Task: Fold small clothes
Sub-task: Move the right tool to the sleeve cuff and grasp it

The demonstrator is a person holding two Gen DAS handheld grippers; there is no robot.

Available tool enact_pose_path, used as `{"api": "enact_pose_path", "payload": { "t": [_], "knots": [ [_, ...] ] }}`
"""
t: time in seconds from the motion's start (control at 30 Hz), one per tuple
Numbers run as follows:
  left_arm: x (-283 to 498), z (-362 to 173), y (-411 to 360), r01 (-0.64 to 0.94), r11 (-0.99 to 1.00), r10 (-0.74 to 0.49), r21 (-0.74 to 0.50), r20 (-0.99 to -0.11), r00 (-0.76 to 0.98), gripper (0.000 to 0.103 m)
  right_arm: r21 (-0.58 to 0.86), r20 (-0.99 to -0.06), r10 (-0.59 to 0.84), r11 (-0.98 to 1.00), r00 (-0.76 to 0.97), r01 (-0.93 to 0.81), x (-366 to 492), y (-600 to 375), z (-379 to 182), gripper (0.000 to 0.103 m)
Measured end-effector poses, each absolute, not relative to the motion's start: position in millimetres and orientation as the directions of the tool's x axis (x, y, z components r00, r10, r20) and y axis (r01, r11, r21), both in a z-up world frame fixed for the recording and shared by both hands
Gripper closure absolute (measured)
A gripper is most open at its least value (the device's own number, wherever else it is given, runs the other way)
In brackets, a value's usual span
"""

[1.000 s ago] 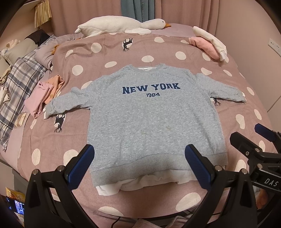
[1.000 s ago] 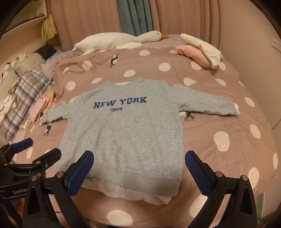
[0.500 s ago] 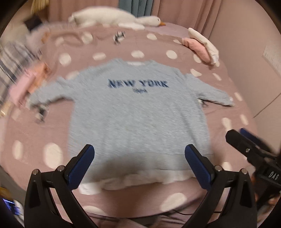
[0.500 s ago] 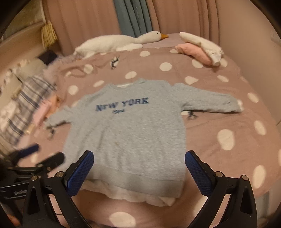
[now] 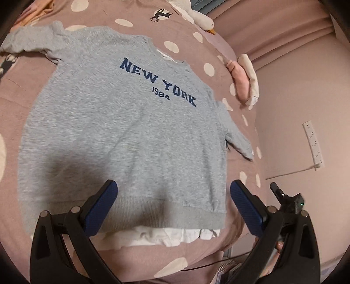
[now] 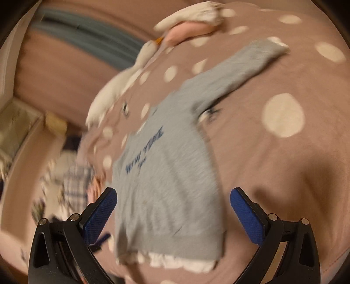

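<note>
hovering over the hem, left gripper (image 5: 172, 205) spread wide, gripping nothing. right gripper (image 6: 172, 207) spread too, view blurred. sweatshirt (image 5: 122, 122) lies flat on the bed (image 5: 218, 246), sleeves out, white trim (image 5: 157, 237) past the hem, bare cover all round.

- Pink bedspread (image 5: 218, 39) with cream polka dots fills the view, a black deer print (image 5: 160, 14) up at 12 o'clock.
- White goose plush (image 5: 200, 18) lies at 1 o'clock, orange beak showing.
- Pink-and-cream bundle (image 5: 244, 78) sits at 2 o'clock.
- White power strip (image 5: 312, 144) on the wall at 3 o'clock.
- Teal curtain (image 6: 87, 41), blurred, at 10 o'clock.
</note>
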State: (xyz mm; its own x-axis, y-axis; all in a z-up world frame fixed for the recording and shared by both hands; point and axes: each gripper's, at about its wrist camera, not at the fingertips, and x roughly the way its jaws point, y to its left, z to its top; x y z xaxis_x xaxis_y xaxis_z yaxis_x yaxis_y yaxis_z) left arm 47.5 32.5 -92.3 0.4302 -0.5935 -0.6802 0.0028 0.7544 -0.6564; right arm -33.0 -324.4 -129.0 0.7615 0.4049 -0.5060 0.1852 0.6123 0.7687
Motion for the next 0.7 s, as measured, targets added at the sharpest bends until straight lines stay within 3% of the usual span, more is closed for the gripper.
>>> {"api": "enact_pose_path", "payload": {
  "t": [0.17, 0.23, 0.47, 0.7],
  "knots": [
    [54.6, -91.1, 32.6, 0.051, 0.791, -0.559, -0.61, -0.686, 0.465, 0.0, 0.827, -0.325, 0.236, 0.54, 0.916, 0.154, -52.2, -360.3, -129.7, 0.001],
    [59.4, -91.3, 31.6, 0.072, 0.79, -0.564, -0.61, -0.675, 0.475, 0.0, 0.83, -0.3, 0.195, 0.536, 0.934, 0.155, -51.6, -369.7, -130.5, 0.001],
    [72.4, -98.3, 19.5, 0.093, 0.807, -0.547, -0.583, -0.682, 0.486, 0.0, 0.847, -0.416, 0.249, 0.457, 0.875, 0.272, -13.9, -399.7, -169.7, 0.001],
    [91.0, -115.9, 9.9, 0.048, 0.803, -0.552, -0.593, -0.712, 0.434, 0.0, 0.833, -0.436, 0.235, 0.47, 0.869, 0.291, 14.1, -424.6, -170.6, 0.001]
  ]
}}
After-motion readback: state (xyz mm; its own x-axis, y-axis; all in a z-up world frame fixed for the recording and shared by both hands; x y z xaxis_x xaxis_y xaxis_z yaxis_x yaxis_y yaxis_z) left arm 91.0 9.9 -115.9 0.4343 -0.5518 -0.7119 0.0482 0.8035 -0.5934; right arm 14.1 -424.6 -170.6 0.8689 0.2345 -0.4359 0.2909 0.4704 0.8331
